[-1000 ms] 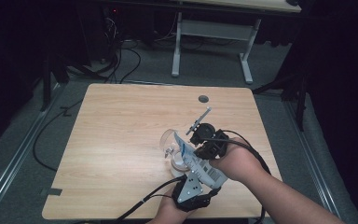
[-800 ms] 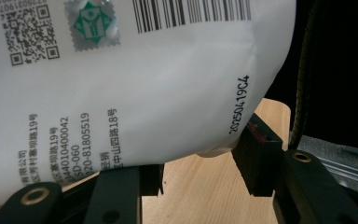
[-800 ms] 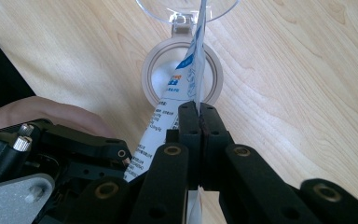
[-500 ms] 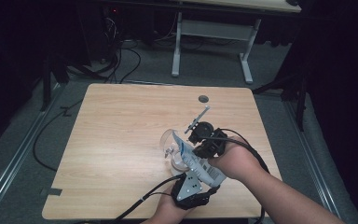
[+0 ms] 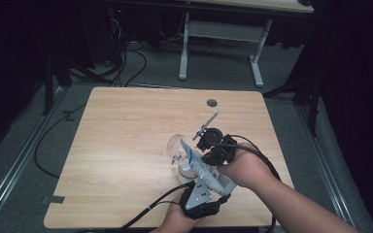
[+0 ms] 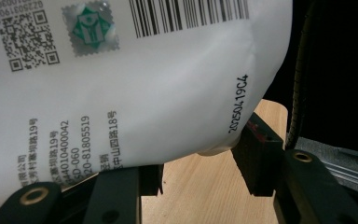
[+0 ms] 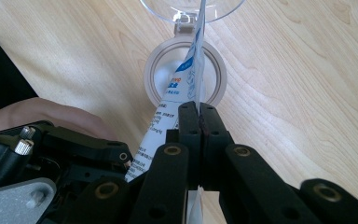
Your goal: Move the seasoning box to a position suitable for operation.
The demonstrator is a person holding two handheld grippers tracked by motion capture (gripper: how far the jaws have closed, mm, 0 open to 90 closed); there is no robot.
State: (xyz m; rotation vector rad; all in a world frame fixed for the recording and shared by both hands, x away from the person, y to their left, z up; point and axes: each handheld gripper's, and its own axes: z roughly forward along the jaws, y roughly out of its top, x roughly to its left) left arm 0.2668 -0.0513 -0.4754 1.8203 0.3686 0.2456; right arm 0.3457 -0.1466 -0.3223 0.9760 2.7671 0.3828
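Jaws of the left gripper (image 5: 209, 182) clamp the white pouch's (image 6: 135, 79) body near the tabletop's (image 5: 126, 145) near edge; right gripper (image 7: 199, 122) jaws pinch its edge. Keep its top over the open jar (image 7: 185, 77) just beyond, tilting slowly.

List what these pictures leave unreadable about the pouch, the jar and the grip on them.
- Jar contents: in the right gripper view the white pouch crosses the round jar opening, hiding what lies inside.
- Pouch front label: cut off by the frame edges in the left gripper view; in the high view too small to read.
- Left gripper pads: the pouch bulges over them, so contact is unclear.
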